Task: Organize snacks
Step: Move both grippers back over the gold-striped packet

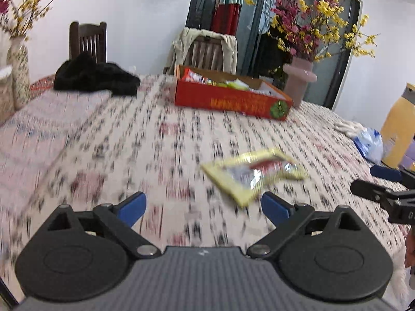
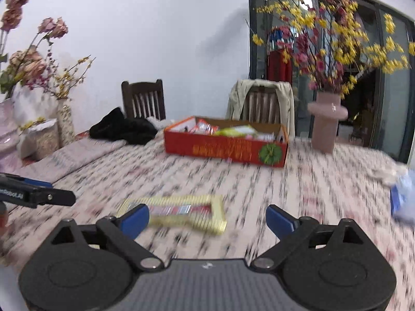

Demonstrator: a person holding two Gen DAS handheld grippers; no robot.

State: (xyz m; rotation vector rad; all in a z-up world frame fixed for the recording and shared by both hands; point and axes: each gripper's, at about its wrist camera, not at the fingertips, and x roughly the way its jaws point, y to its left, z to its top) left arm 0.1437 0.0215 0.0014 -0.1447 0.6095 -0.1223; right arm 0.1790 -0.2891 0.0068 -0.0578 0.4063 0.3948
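Observation:
A yellow snack packet (image 1: 255, 175) with a red and silver label lies flat on the patterned tablecloth; it also shows in the right wrist view (image 2: 179, 212). An open red cardboard box (image 1: 230, 99) with several snack packs inside stands further back, also in the right wrist view (image 2: 225, 146). My left gripper (image 1: 203, 207) is open and empty, with the packet just ahead of its right finger. My right gripper (image 2: 207, 219) is open and empty, the packet just beyond its left finger. Each gripper shows at the edge of the other's view.
A pink vase (image 2: 327, 119) of red and yellow blossoms stands right of the box. A black garment (image 1: 94, 77) lies at the back left. More vases (image 2: 64, 121) stand at the left edge. A yellow container (image 1: 398, 134) and blue-white bag (image 1: 369, 141) sit at the right. Two chairs stand behind.

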